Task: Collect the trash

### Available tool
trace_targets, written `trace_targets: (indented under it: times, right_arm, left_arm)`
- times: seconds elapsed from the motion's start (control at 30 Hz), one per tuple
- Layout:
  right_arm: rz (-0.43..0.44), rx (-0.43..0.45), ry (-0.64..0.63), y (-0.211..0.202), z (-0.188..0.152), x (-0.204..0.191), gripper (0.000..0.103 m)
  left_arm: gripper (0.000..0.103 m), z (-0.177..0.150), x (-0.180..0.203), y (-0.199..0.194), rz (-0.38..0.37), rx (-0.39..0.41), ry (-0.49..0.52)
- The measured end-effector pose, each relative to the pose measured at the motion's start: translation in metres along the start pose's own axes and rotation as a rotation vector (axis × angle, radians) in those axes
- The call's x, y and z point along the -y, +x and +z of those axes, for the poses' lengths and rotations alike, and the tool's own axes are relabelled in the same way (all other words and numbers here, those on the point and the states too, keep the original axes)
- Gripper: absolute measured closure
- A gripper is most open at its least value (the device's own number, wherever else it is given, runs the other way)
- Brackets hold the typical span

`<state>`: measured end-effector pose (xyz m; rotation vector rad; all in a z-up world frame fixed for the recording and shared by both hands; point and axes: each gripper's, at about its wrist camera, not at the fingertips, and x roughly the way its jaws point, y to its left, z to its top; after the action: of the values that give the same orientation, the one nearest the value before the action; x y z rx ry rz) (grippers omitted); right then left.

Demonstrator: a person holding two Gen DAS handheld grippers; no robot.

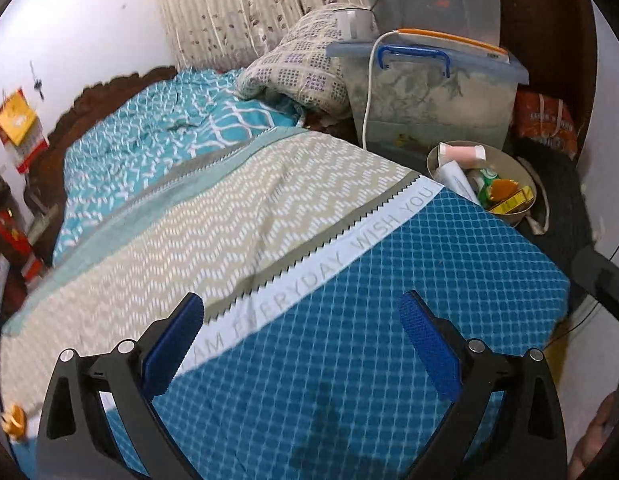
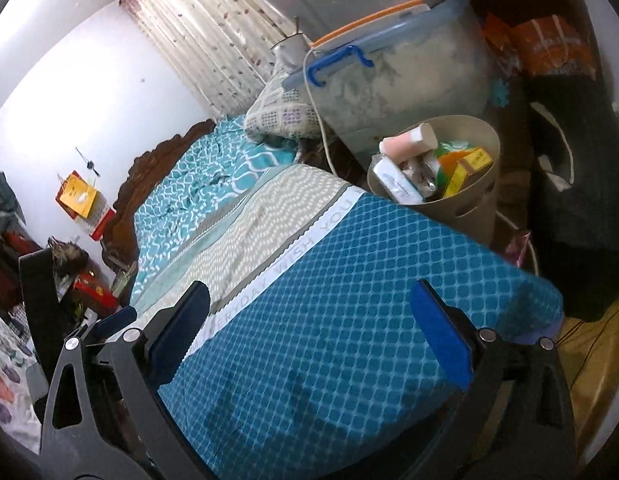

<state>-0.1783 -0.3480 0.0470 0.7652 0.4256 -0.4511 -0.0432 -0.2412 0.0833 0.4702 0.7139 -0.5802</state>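
— Low in the frame of your left wrist view, what do you have?

— Your left gripper [image 1: 301, 344] hangs over the blue diamond-patterned bedspread [image 1: 389, 304], its blue-padded fingers [image 1: 177, 344] spread wide with only fabric between them.

— And your other one?

— The same story in the right wrist view: your right gripper [image 2: 309, 336] sits at the bottom centre, jaws parted and holding nothing, above the same blue cloth. At the lower left of that picture you can see the black body and one blue pad of your left tool.

— Where is the trash?

— Look to the right of centre in the left view: a beige round bin [image 1: 521, 168] stands just beyond the bed's corner, beside the clear storage box [image 1: 433, 96] with the blue handle. You can see a pink-and-white tube [image 1: 461, 152], a white packet [image 1: 457, 180], something green and orange, and a yellow carton [image 1: 513, 200] piled inside it. In the right view the bin sits upper right of centre, touching the bedspread's edge.

— Anything loose?

— One small orange scrap [image 1: 15, 420] lies at the far lower left edge of your left view; you cannot tell what it is.

— And behind?

— A patterned pillow [image 1: 297, 68] rests against the box, with a curtain [image 1: 237, 4] along the top.
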Motion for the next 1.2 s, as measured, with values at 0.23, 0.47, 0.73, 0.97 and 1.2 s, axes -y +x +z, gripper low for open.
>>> trace_targets:
  times: [0.23, 0.47, 0.73, 0.97, 1.2]
  right_arm:
    - [-0.072, 0.02, -0.075, -0.013, -0.009, -0.025, 0.004]
    - [-0.044, 0.006, -0.066, -0.02, -0.009, -0.031, 0.004]
    - [-0.025, 0.025, -0.041, -0.039, -0.01, -0.028, 0.004]
    - [-0.028, 0.031, -0.011, -0.048, -0.01, -0.02, 0.004]
    - [-0.024, 0.036, 0.008, -0.05, -0.011, -0.014, 0.004]
  left_arm:
    - [0.009, -0.012, -0.038, -0.018, -0.104, 0.016, -0.156]
    - [0.009, -0.013, -0.043, -0.037, -0.105, 0.069, -0.181]
    - [0.009, -0.013, -0.031, -0.042, -0.099, 0.052, -0.153]
    - [0.009, -0.017, -0.018, -0.052, -0.1, 0.059, -0.104]
    - [0.009, -0.019, -0.015, -0.055, -0.085, 0.06, -0.085]
